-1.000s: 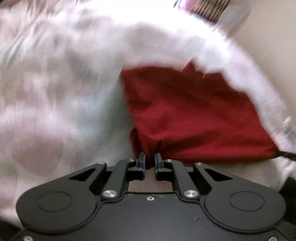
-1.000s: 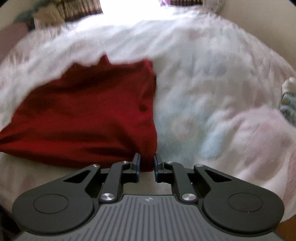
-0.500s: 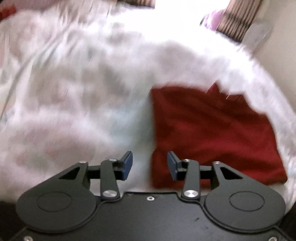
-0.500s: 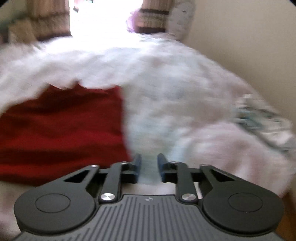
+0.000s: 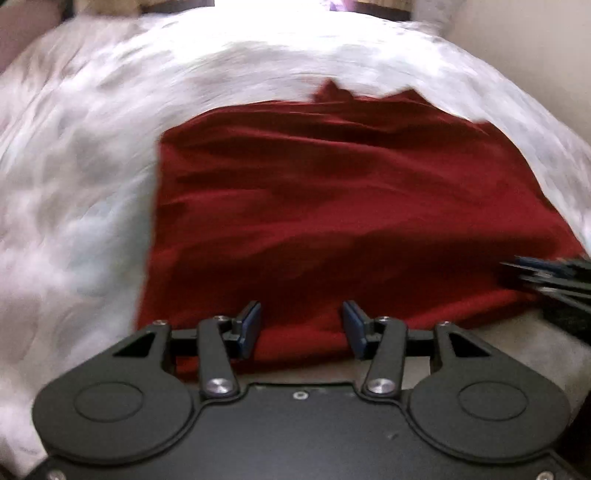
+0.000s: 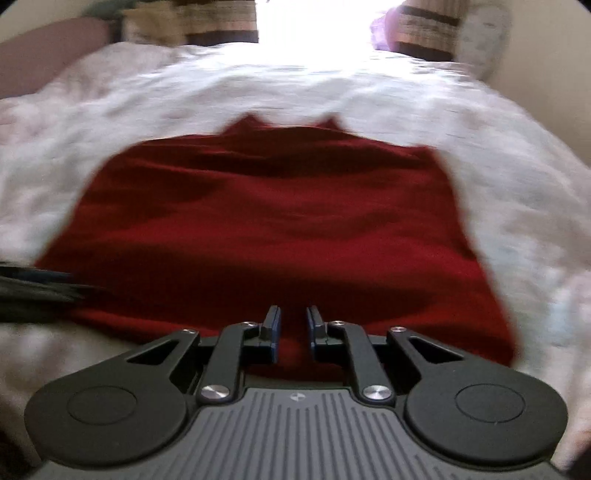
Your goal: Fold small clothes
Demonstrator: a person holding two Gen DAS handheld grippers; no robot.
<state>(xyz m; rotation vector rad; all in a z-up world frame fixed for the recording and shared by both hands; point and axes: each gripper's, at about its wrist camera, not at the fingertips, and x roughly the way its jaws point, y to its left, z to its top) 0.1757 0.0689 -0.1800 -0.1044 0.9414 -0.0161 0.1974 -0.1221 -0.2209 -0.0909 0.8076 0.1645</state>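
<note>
While the red garment point(image 5: 332, 206) lay flat on the bed point(image 5: 74, 184), both tongs sat at its near hem, gripping nothing: left tongs point(image 5: 301, 328) wide apart, right tongs point(image 6: 293, 328) only narrowly parted. Likely step: pinch hem, fold away. Pillows point(image 6: 221, 22) at the bed's far end, nothing blocking.

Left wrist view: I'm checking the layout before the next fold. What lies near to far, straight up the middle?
left gripper → red garment → white bedcover → bright window
</note>
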